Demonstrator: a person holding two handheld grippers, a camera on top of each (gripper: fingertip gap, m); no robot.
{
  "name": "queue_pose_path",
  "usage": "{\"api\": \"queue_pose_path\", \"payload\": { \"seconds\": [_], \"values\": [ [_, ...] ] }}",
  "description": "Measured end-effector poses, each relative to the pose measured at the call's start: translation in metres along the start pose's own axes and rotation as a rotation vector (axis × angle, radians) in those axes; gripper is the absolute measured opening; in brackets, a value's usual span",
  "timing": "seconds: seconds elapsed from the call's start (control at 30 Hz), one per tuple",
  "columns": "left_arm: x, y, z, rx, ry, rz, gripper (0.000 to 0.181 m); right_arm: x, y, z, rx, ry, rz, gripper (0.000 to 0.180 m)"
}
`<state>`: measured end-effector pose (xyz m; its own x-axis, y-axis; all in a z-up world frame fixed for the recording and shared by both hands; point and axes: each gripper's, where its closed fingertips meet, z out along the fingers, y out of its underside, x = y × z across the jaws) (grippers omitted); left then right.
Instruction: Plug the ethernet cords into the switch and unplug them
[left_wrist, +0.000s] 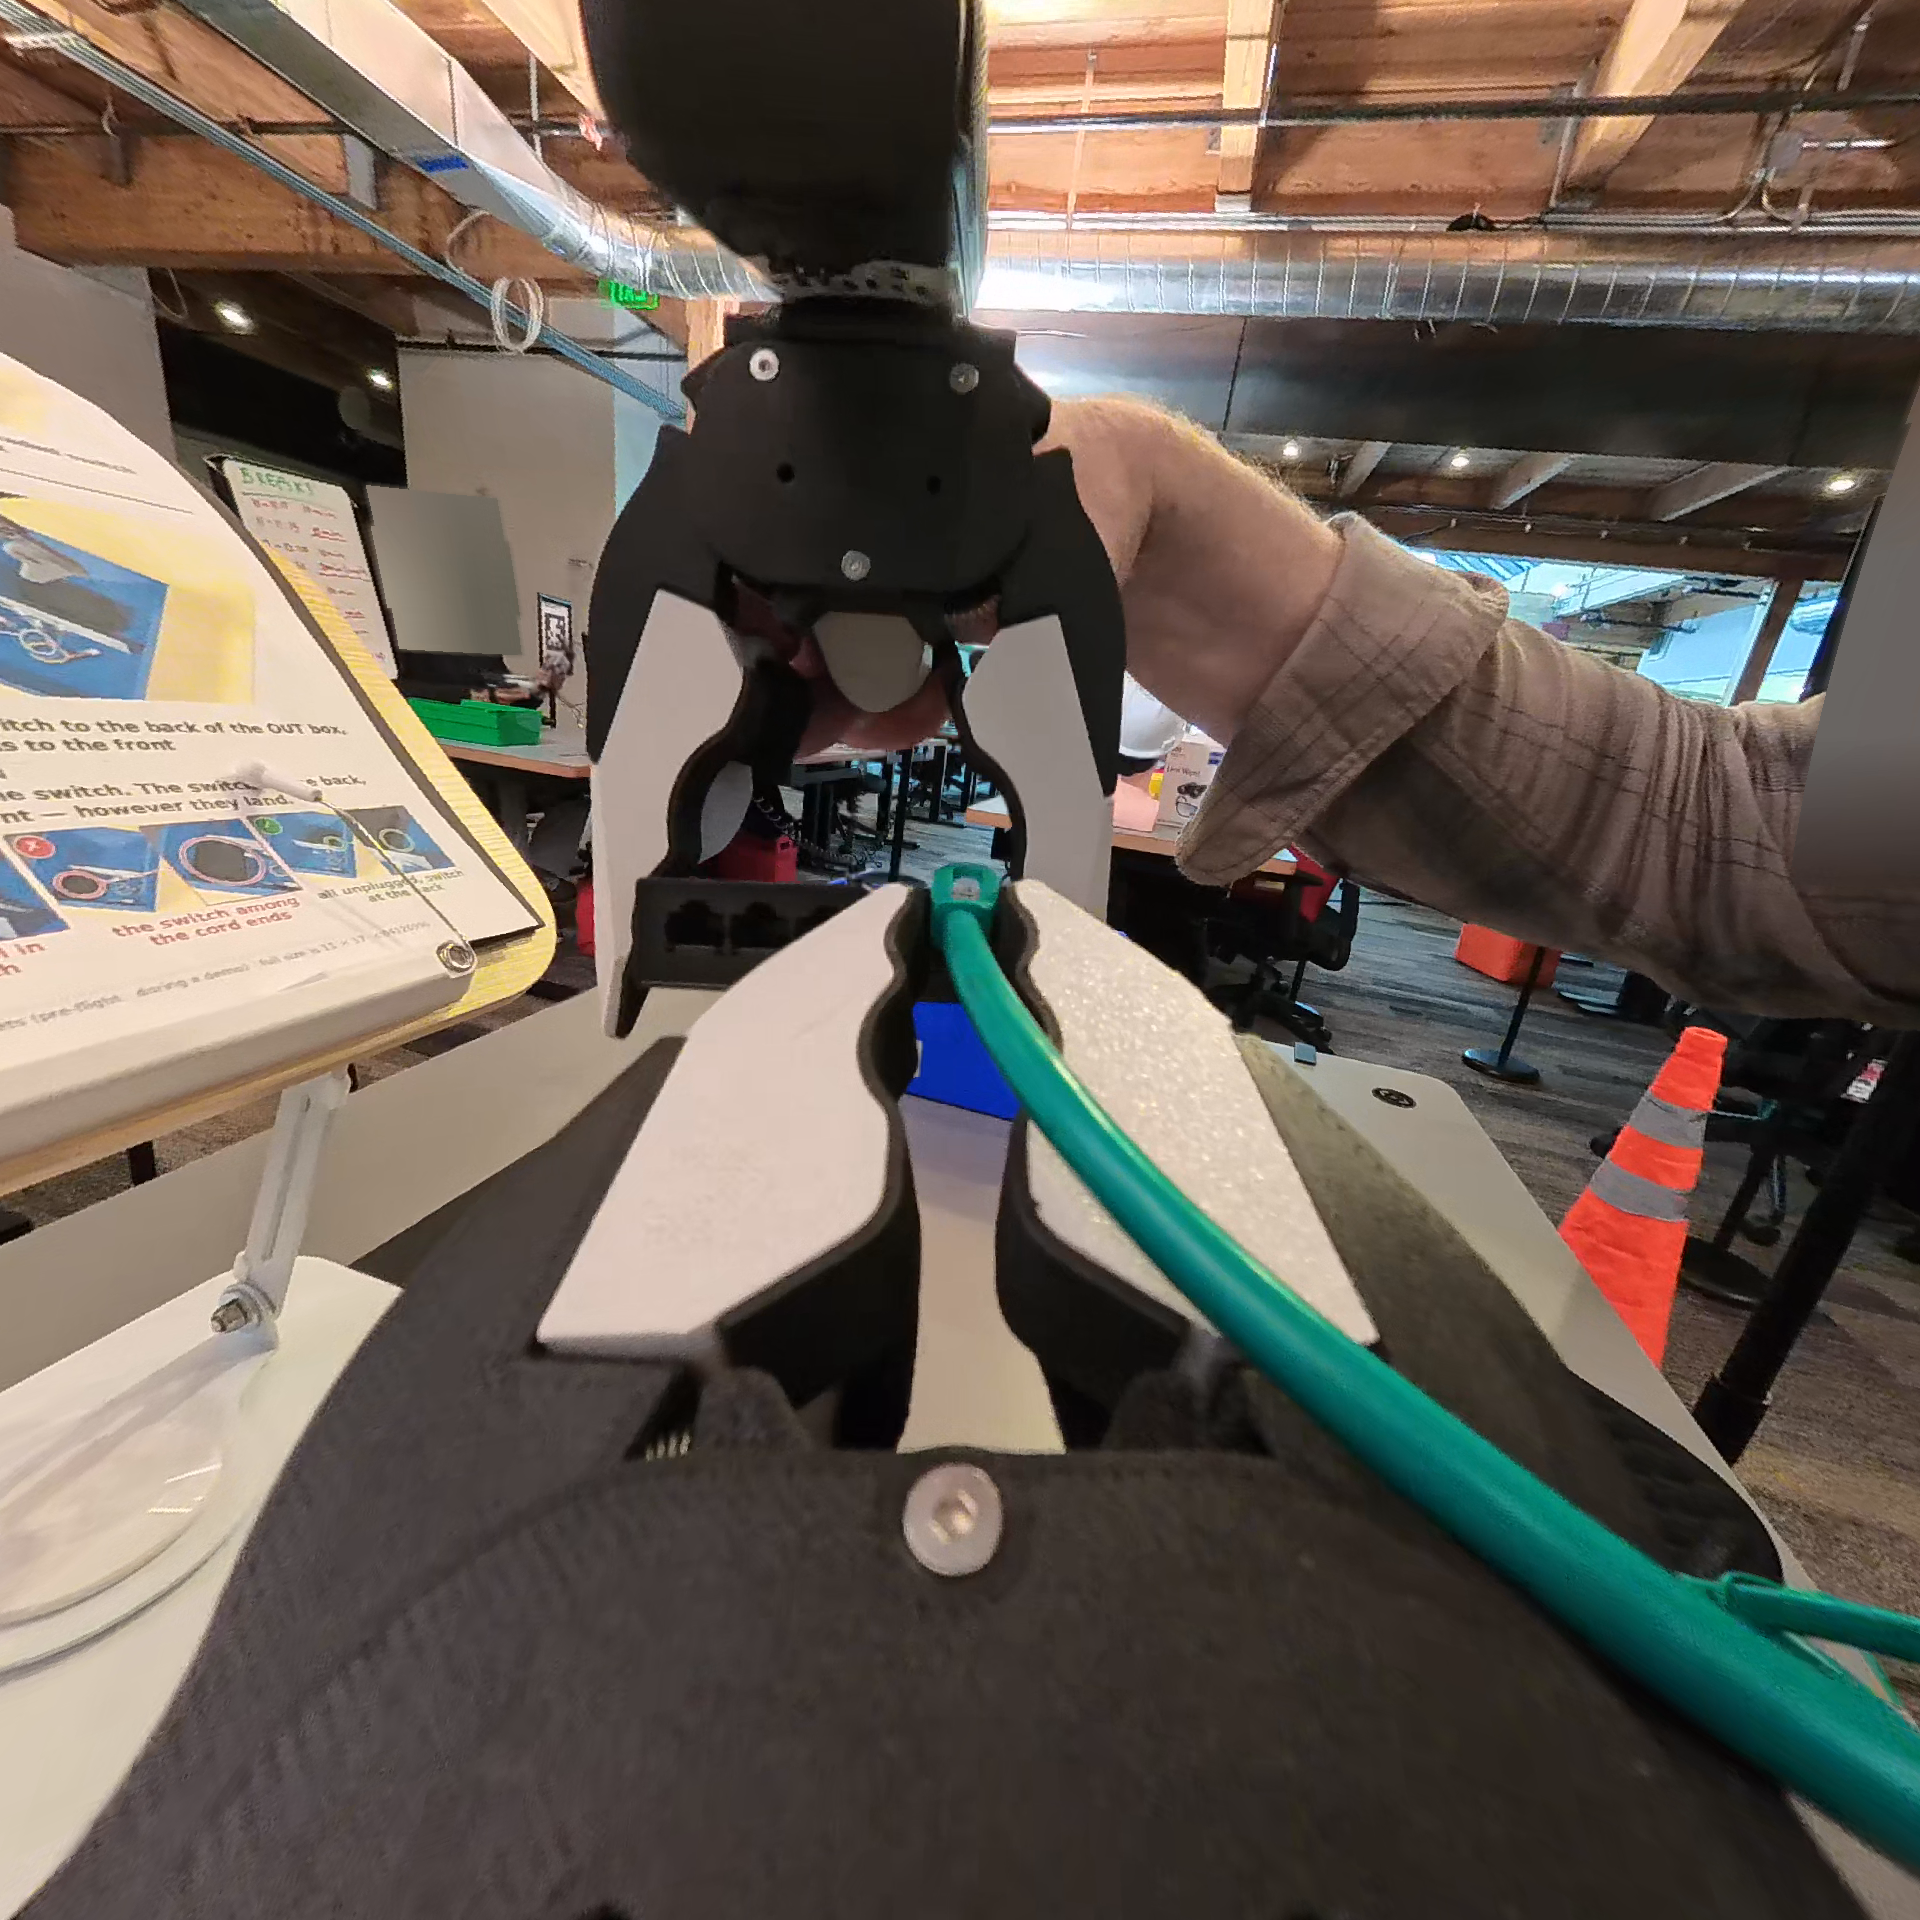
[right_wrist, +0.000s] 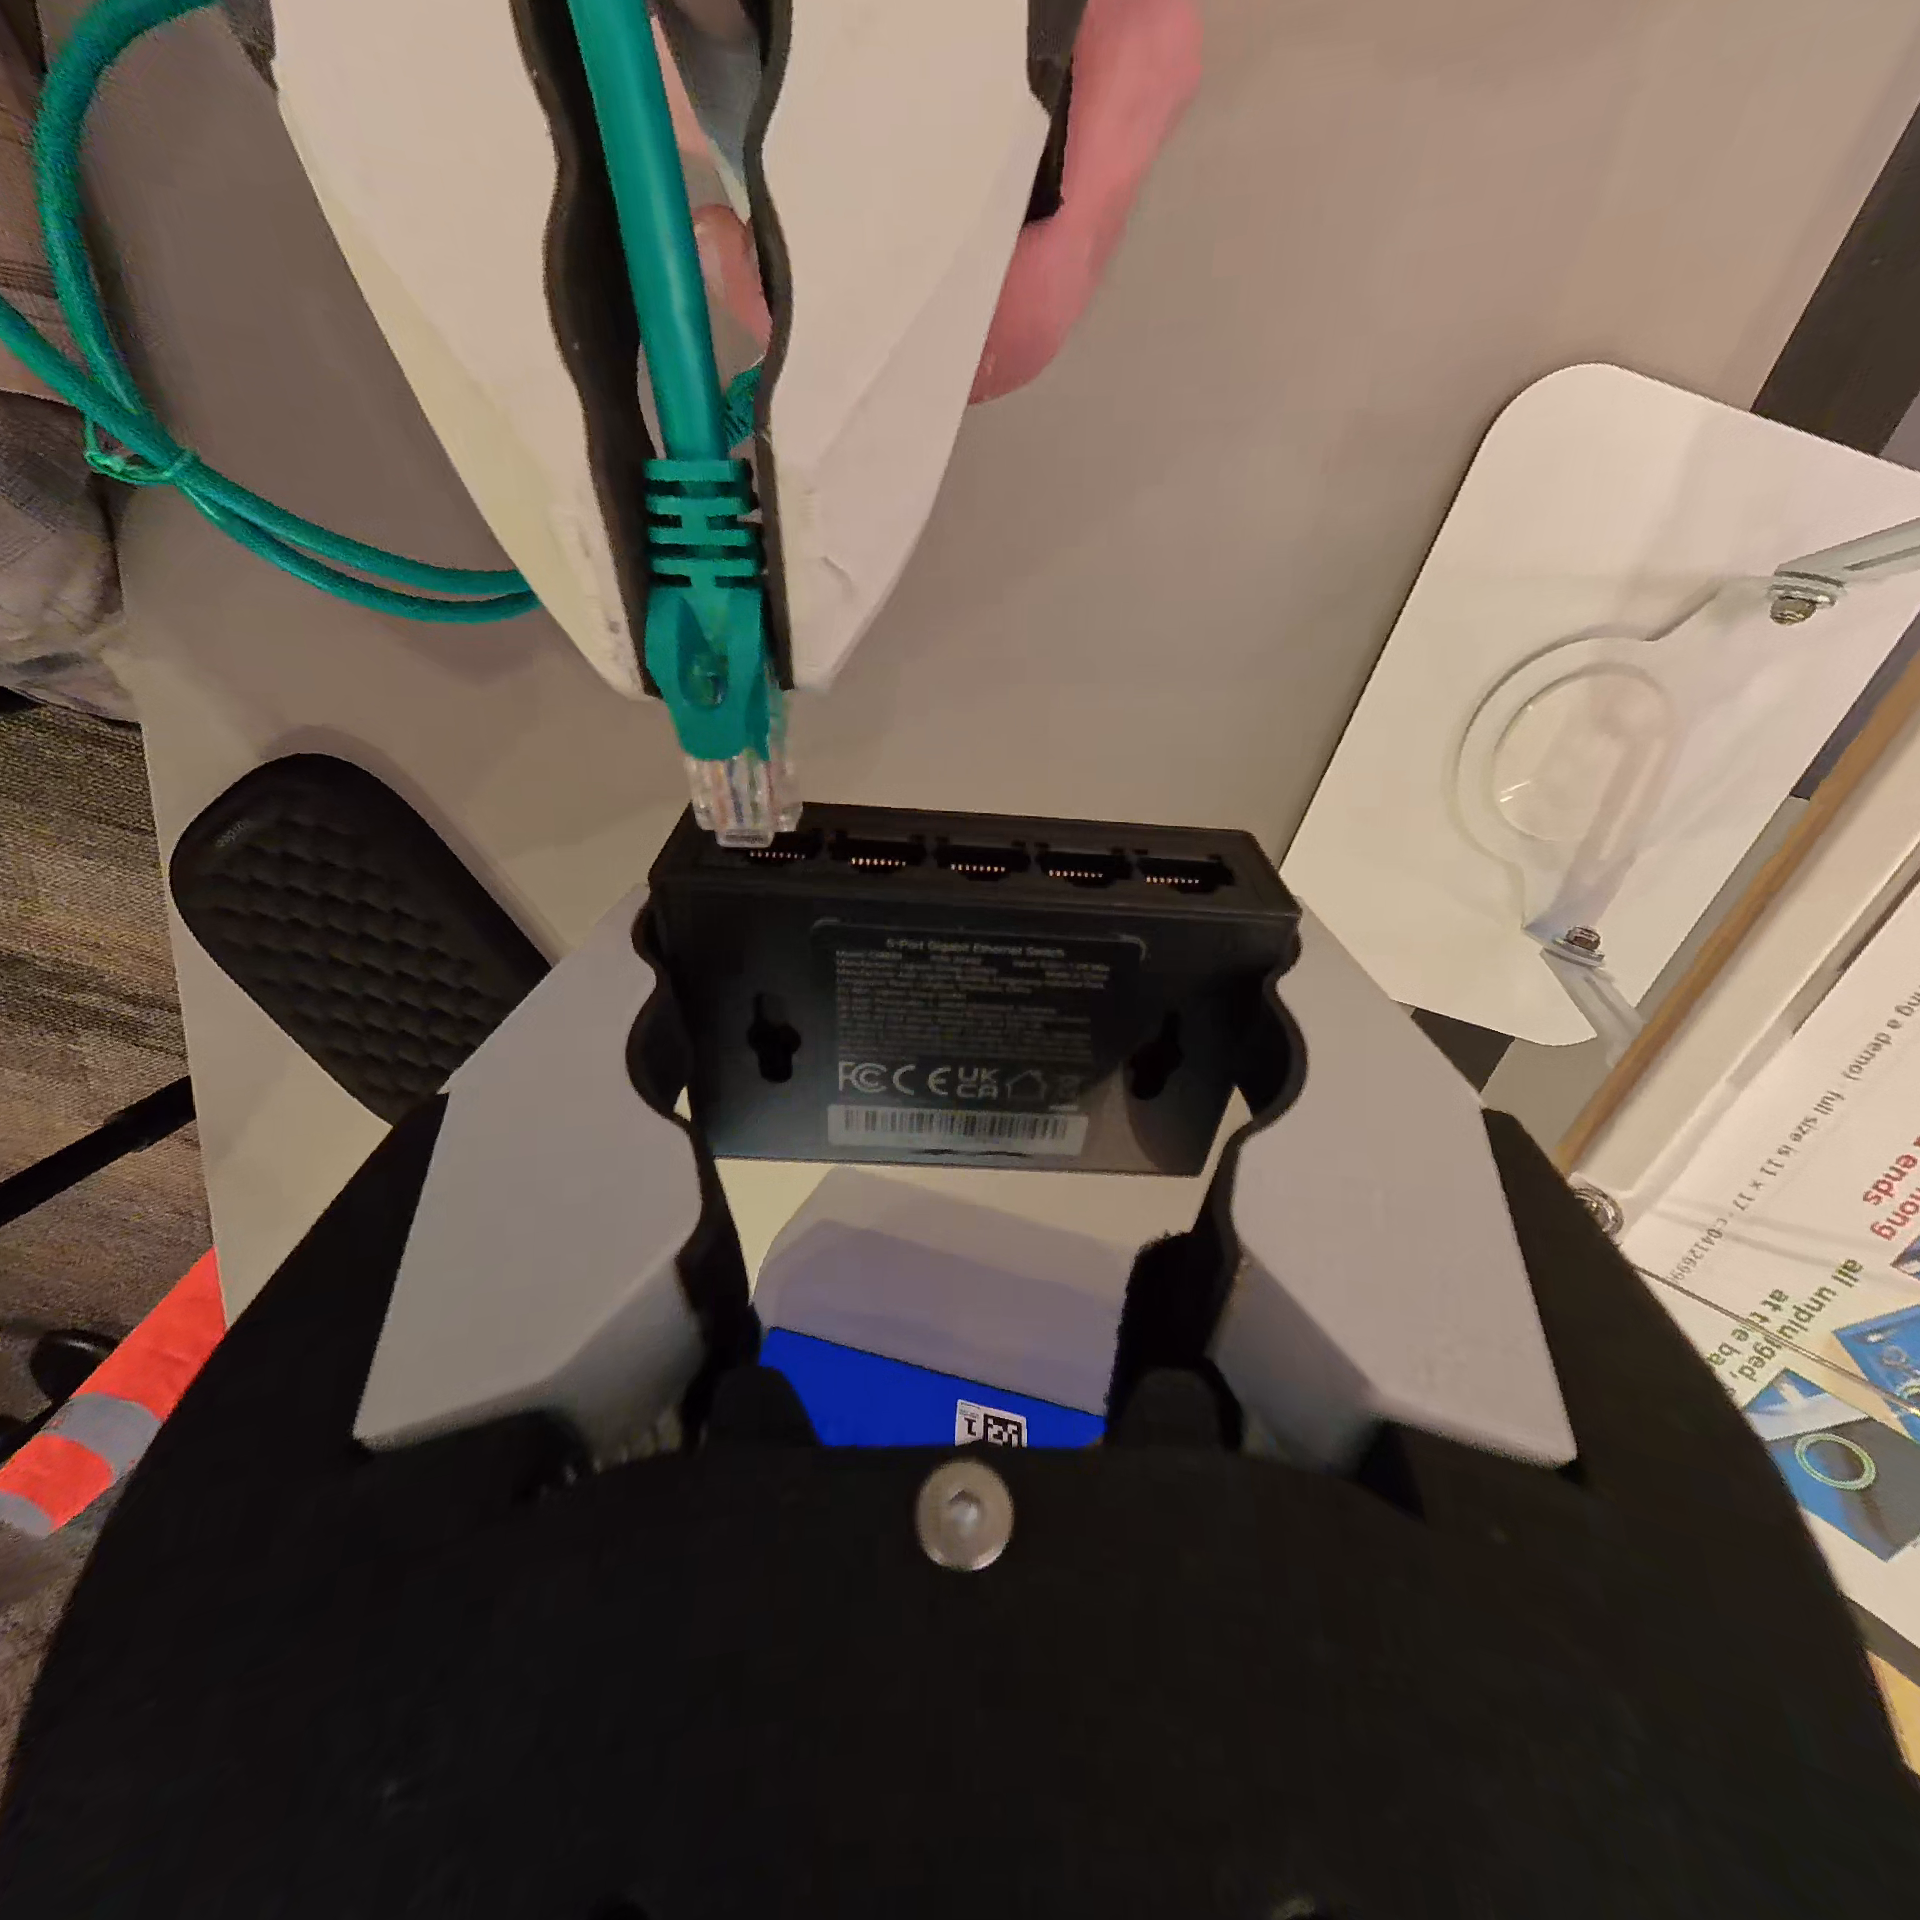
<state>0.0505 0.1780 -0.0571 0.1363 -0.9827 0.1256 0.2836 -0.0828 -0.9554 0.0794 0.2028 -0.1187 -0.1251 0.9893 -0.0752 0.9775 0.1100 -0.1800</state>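
The jaws of the right gripper (right_wrist: 961, 1049) are clenched on the two short ends of the black ethernet switch (right_wrist: 971, 1023), which it holds in the air with the row of five ports turned away from the camera, toward 12 o'clock. The underside of the switch, with a label and a barcode sticker, faces the camera. All five ports look empty.

The jaws of the left gripper (right_wrist: 717, 665) are closed on the boot of the green ethernet cord (right_wrist: 665, 312). In the right wrist view this gripper comes down from 12 o'clock, and the clear plug (right_wrist: 740, 795) sticks out below its white fingers (right_wrist: 883, 499). The plug tip touches the rim of the leftmost port, at about 11 o'clock from the middle of the switch; whether it is already a little inside I cannot tell. The rest of the cord hangs in a tied loop (right_wrist: 156, 457) toward 9 o'clock.

In the left wrist view the cord (left_wrist: 1195, 1236) runs from 4 o'clock up between the fingers of the left gripper (left_wrist: 961, 914). Straight ahead, the right gripper (left_wrist: 852, 831) hangs from 12 o'clock with the switch (left_wrist: 738, 925) in it, held by a hand (left_wrist: 1164, 561) in a checked sleeve. An instruction sheet on a stand (left_wrist: 208, 727) is at 9 o'clock, an orange traffic cone (left_wrist: 1652, 1174) at 3 o'clock, and a blue box (right_wrist: 925, 1387) lies below the switch.
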Motion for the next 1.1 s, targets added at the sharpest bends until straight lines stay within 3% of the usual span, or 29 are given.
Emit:
{"api": "queue_pose_path", "payload": {
  "seconds": [1.1],
  "values": [
    [0.001,0.001,0.000,0.050,-0.001,-0.032,0.012,-0.001,-0.012,-0.007,0.012,0.005,-0.032,0.106]
  ]
}}
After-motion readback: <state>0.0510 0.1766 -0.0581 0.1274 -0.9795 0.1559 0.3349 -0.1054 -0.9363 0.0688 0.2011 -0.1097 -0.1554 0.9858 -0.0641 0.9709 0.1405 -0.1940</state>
